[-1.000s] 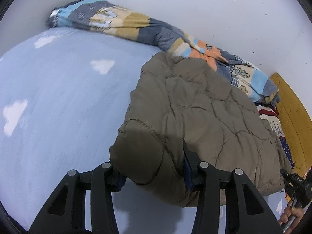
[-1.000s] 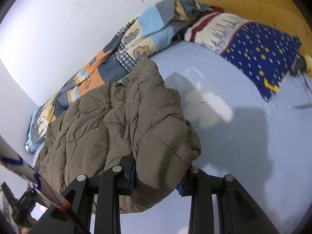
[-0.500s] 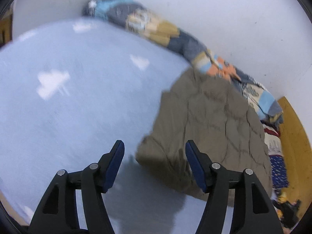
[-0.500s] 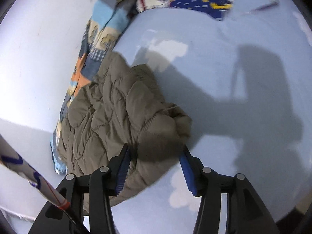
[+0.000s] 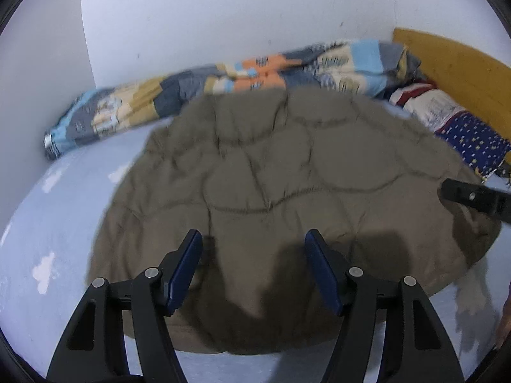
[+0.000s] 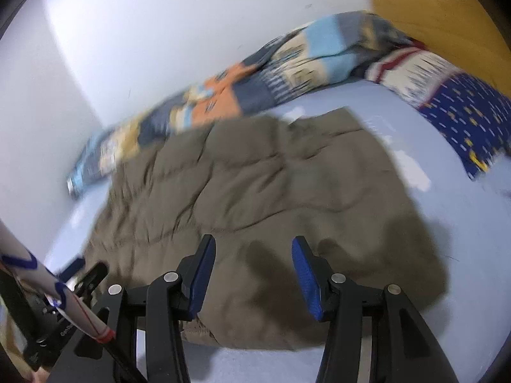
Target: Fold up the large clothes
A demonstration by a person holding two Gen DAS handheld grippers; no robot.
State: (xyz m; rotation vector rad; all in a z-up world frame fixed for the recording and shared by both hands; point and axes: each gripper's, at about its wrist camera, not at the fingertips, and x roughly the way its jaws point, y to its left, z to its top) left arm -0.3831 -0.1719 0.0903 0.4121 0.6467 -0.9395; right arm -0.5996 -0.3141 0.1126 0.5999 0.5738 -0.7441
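Note:
A quilted olive-brown padded jacket (image 5: pixel 281 172) lies folded in a rough rectangle on the light blue bed sheet (image 5: pixel 64 210); it also shows in the right wrist view (image 6: pixel 271 198). My left gripper (image 5: pixel 252 249) is open and empty, held just above the jacket's near edge. My right gripper (image 6: pixel 252 255) is open and empty too, above the jacket's near edge. The tip of the right gripper shows at the right of the left wrist view (image 5: pixel 472 196), over the jacket's right side.
A rolled patchwork blanket (image 5: pixel 223 79) lies along the white wall behind the jacket. A navy starred pillow (image 6: pixel 472 118) rests against the wooden headboard (image 6: pixel 440 19) at the right. The sheet (image 6: pixel 472 229) has white cloud prints.
Both grippers let go of the jacket's near corners, opened and pulled back. The jacket now lies flat on the sheet, and both views have swung to face the wall.

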